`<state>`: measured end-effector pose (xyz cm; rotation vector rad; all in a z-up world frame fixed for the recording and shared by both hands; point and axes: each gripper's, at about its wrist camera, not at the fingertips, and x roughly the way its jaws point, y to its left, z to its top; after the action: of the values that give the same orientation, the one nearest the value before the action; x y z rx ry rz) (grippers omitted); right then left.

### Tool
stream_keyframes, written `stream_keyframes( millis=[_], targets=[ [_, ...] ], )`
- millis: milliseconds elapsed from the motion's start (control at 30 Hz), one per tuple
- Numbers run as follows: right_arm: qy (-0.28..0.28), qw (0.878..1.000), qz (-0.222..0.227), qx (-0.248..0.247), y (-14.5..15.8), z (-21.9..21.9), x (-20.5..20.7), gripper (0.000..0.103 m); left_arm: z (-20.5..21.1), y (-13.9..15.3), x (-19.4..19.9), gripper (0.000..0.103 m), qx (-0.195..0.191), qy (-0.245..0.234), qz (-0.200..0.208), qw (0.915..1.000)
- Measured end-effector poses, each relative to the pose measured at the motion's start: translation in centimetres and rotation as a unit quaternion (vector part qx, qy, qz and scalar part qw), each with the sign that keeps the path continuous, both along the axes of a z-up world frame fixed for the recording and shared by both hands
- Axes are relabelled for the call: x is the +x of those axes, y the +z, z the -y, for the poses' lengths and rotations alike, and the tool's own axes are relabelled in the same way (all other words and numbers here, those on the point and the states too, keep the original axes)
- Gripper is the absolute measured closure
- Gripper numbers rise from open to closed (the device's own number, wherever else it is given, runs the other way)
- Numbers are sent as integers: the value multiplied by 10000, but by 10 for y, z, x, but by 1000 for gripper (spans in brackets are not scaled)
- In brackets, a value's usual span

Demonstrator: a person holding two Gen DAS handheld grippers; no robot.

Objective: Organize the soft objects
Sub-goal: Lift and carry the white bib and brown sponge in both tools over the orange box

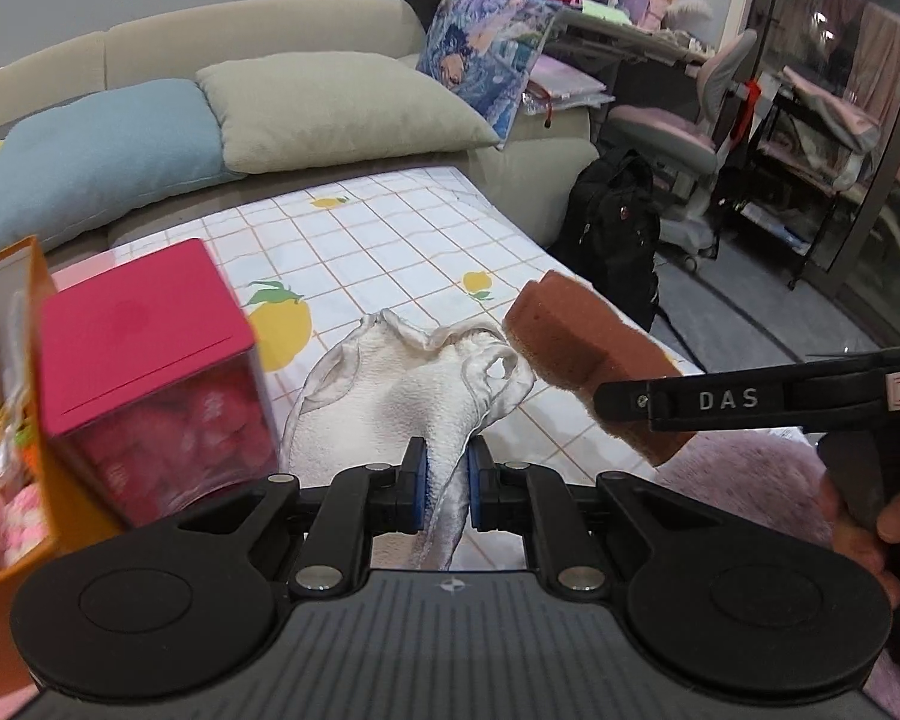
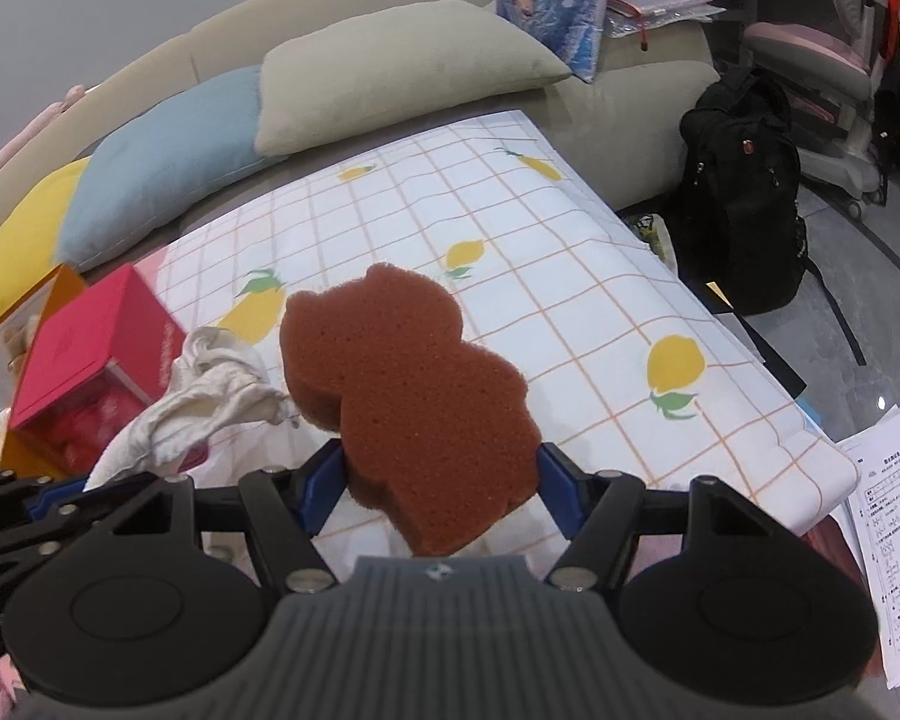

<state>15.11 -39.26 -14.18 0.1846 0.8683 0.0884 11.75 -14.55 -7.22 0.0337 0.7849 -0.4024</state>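
Left wrist view: our left gripper (image 1: 447, 483) is pinched tight on the white cloth (image 1: 414, 384); right gripper (image 2: 441, 480) clamps the brown sponge (image 2: 411, 402) — both aloft over the bed, neither stowed; orange box (image 1: 42, 324) probably next.

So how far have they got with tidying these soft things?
Midway, it seems. Already done: the orange box at the left holds some soft toys. In hand: the left gripper pinches a white cloth and the right gripper clamps a brown sponge, both lifted over the quilt. Left: putting both away.
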Motion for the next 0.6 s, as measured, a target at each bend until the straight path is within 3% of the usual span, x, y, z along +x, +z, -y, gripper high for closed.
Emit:
stream_keyframes(
  millis=[367, 600],
  targets=[
    [427, 9990, 73, -140, 17, -38, -26, 36, -37, 30, -33, 89, -428, 226, 393, 9981],
    [713, 9972, 187, 84, 40, -62, -35, 36, -67, 46, -50, 89, -727, 502, 722, 9935]
  ],
)
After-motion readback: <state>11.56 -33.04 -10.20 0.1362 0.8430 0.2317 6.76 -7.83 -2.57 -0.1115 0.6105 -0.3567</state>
